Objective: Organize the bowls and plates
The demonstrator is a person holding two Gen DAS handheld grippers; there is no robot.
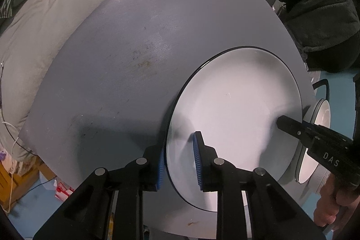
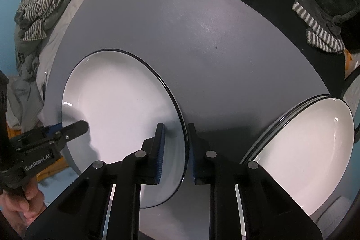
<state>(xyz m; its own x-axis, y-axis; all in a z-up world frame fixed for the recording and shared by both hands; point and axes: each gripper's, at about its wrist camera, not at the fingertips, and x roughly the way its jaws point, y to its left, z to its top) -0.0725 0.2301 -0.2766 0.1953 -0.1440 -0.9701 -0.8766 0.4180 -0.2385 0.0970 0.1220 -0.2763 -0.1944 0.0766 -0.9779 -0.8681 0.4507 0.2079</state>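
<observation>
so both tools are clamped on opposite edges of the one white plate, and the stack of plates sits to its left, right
Not quite. The left tool and the right tool do each straddle an opposite edge of the white plate, but the stack of plates sits to its right, not its left, on the grey table. The right wrist view shows it.

"GenRobot.AI" stands in white on the black body of the left gripper (image 2: pixel 75 127). The letters "DAS" show on the right gripper (image 1: pixel 284 122).

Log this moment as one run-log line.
left gripper: shut on plate rim | right gripper: shut on opposite rim | plate: on table | stack of plates: right
</observation>
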